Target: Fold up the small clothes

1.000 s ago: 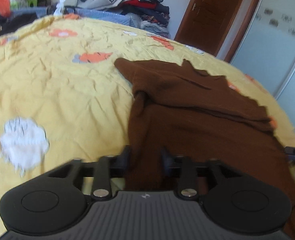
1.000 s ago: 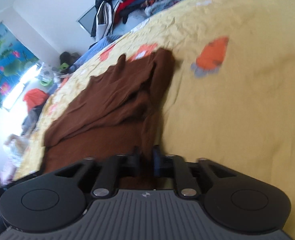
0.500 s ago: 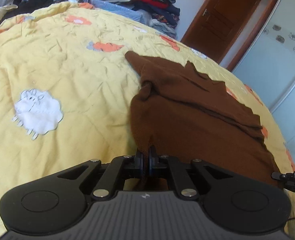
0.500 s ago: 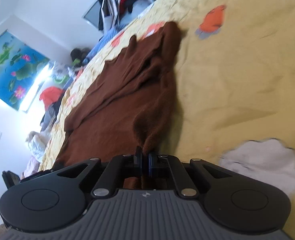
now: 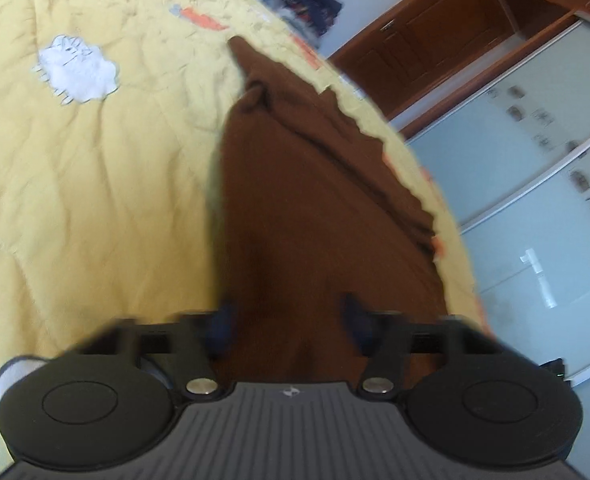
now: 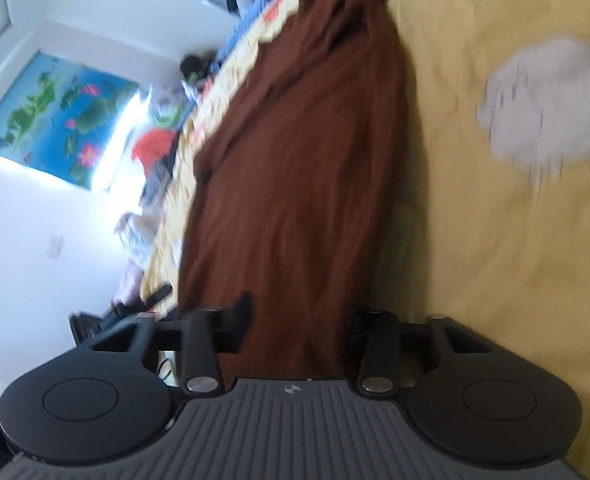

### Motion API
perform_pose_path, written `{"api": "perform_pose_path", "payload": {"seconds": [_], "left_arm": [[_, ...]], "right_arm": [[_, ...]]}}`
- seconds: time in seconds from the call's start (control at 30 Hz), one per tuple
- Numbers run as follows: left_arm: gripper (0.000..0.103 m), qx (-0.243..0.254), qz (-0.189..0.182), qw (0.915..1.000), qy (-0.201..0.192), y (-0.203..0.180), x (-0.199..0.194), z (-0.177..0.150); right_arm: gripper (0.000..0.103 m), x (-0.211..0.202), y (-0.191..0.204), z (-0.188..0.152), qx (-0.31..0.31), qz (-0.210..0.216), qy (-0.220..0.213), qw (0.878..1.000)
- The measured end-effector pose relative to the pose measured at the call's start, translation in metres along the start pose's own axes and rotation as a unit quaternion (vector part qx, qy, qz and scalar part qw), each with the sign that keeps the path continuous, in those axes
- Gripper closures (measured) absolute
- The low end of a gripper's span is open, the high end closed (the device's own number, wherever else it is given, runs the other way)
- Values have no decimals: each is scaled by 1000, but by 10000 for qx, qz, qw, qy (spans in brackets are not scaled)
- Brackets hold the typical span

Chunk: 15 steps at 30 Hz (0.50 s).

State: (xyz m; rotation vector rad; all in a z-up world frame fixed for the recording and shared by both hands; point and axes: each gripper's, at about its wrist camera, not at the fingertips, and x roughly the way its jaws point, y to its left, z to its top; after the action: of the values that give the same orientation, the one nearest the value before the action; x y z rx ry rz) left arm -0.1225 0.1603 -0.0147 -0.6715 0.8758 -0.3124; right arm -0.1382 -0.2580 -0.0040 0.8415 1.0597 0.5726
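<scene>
Wardrobe doors [image 5: 535, 184] and wall poster [image 6: 55, 116] flank yellow bedspread [image 5: 95, 184].

Matt brown knit garment [image 5: 319, 208] on crinkled cotton bedspread [image 5: 95, 184].

Half a second earlier both pairs of jaws were pinched shut on the brown garment [image 5: 319, 216]; now the left gripper [image 5: 287, 316] and right gripper [image 6: 301, 316] stand with jaws spread, cloth between them unpressed, the right still opening. The garment lies stretched longer along the bed [image 5: 95, 184].
</scene>
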Motion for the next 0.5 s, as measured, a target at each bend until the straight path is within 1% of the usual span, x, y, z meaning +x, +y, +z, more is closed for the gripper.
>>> {"api": "perform_pose_path", "payload": {"seconds": [0.03, 0.07, 0.13, 0.2, 0.23, 0.27, 0.3, 0.33, 0.37, 0.4, 0.43, 0.47, 0.5], "left_arm": [[96, 45, 87, 9999, 117, 1, 3, 0], [96, 100, 159, 9998, 54, 0, 1, 0], [96, 411, 394, 9983, -86, -6, -10, 2], [96, 590, 368, 9975, -104, -5, -21, 3], [95, 618, 405, 9973, -53, -2, -22, 2], [93, 614, 436, 9971, 42, 1, -21, 0], [92, 523, 408, 9977, 141, 6, -20, -3], [88, 340, 245, 9990, 122, 11, -23, -6], [78, 141, 115, 9997, 151, 15, -27, -8], [71, -41, -61, 9998, 209, 18, -31, -10], [49, -214, -305, 9990, 259, 21, -34, -14], [29, -380, -575, 9972, 275, 24, -38, -21], [25, -490, -755, 9955, 293, 24, -40, -27]], "right_arm": [[92, 1, 0, -1, -14, -134, 57, 9999], [92, -3, 0, -2, -58, -150, 39, 9999], [92, -16, 4, -2, -175, -310, -158, 9992], [92, -31, 0, -6, -158, -392, -337, 9985], [93, -34, -5, -8, -104, -429, -344, 9984], [94, -34, -10, -11, -42, -459, -295, 9985], [94, -34, -14, -14, 55, -316, -306, 9990], [90, -32, -17, -17, 152, -225, -314, 9991], [86, -31, -16, -21, 192, -157, -320, 9992], [73, -32, -16, -25, 213, -45, -296, 9993], [60, -33, -13, -30, 214, 129, -289, 9993], [55, -33, -10, -34, 208, 275, -262, 9991], [51, -33, -7, -37, 220, 336, -176, 9990]]}}
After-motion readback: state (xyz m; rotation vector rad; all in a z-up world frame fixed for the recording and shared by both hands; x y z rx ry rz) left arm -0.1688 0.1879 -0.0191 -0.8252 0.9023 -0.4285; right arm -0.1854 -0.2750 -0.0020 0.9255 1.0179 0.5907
